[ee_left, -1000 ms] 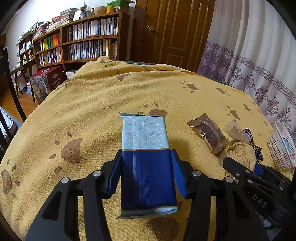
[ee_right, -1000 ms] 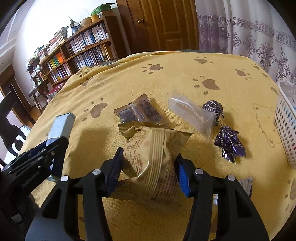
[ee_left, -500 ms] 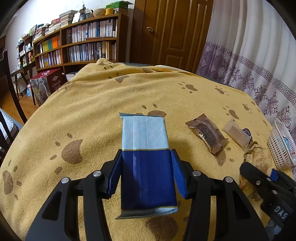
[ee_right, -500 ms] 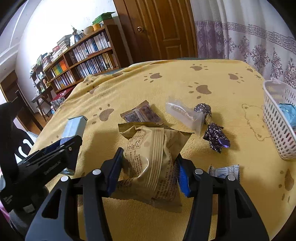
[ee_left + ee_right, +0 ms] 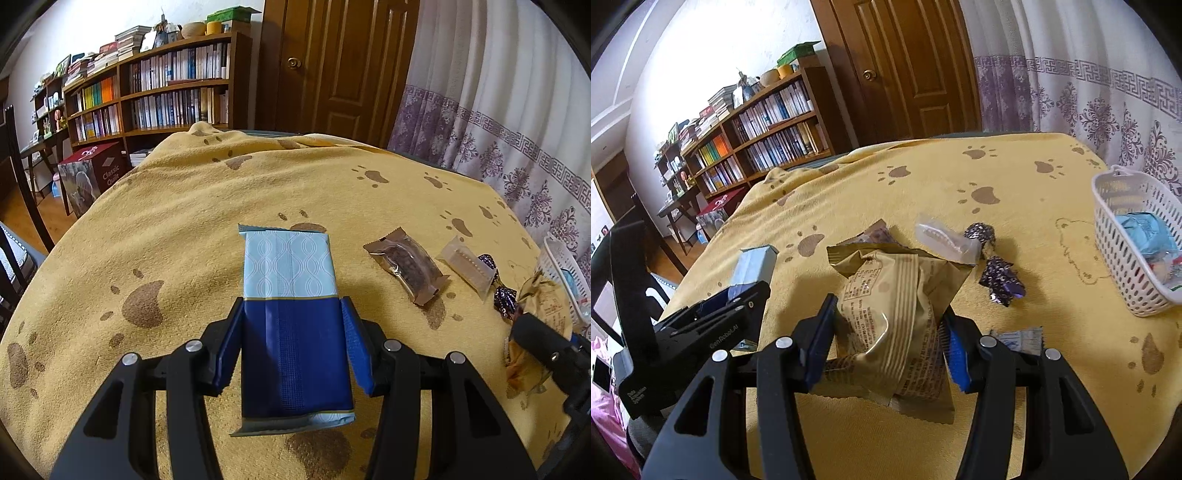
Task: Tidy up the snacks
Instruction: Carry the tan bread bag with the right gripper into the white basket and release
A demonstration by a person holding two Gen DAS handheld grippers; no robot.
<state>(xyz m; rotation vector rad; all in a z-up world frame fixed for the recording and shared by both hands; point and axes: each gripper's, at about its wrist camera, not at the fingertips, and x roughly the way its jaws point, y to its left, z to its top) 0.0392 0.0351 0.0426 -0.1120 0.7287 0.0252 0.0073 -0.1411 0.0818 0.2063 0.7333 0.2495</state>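
My left gripper (image 5: 291, 325) is shut on a blue and pale-blue snack pack (image 5: 290, 295), held just above the yellow paw-print cloth (image 5: 184, 206). My right gripper (image 5: 892, 317) is shut on a tan crinkled snack bag (image 5: 894, 310), lifted over the cloth. The left gripper and its pack also show in the right wrist view (image 5: 713, 317). A white plastic basket (image 5: 1123, 236) with a light-blue packet (image 5: 1145, 232) inside stands at the right. On the cloth lie a brown wrapped bar (image 5: 406, 266), a clear wrapped snack (image 5: 467, 267), purple candies (image 5: 997, 277) and a small pale packet (image 5: 1021, 338).
A bookshelf (image 5: 159, 96) and a wooden door (image 5: 332, 66) stand behind the table. A patterned curtain (image 5: 517, 129) hangs at the right. A red box (image 5: 92, 173) sits on the floor at the left, next to a dark chair (image 5: 18, 177).
My right gripper has lifted the tan bag and carried it to the right, toward the basket. The left gripper still holds the blue pack in the same place.
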